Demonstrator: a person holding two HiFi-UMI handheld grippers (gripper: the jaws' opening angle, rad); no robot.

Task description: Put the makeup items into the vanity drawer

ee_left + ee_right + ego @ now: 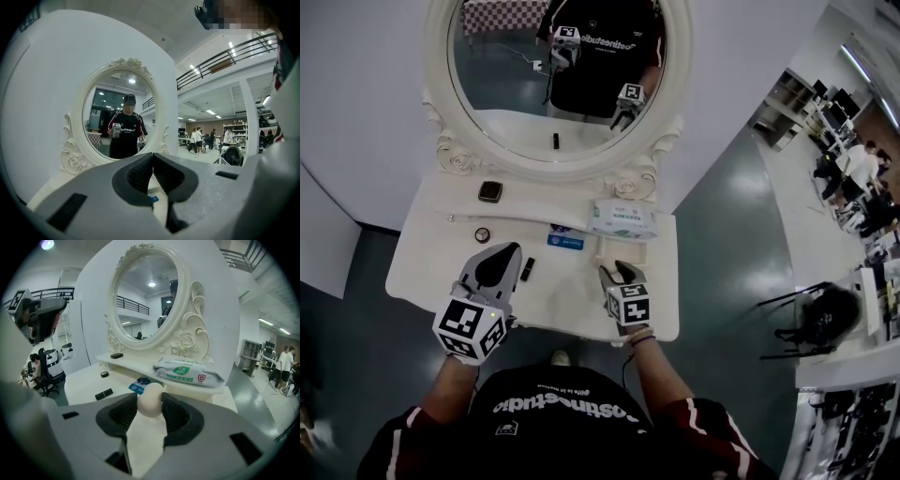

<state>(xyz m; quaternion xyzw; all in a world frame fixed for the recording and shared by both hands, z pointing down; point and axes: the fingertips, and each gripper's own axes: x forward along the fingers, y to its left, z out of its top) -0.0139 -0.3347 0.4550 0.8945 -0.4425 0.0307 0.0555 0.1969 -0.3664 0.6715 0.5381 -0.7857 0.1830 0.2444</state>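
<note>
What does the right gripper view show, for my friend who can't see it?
The right gripper pinches a cream egg-shaped sponge between its jaws. Behind it stands a white vanity with an oval mirror and a pack of wipes.

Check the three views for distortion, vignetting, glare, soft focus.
Head view: evenly lit, straight lines bend toward the edges, mirror without glare. Left gripper view: heavy fisheye, black corners, the shut left gripper soft up close. Right gripper view: same fisheye and corners; beige sponge sharp, one lamp reflection in the mirror.

There was one oval mirror, one wipes pack, one dark compact, one round pot, one black tube, one blue packet, one beige sponge.
</note>
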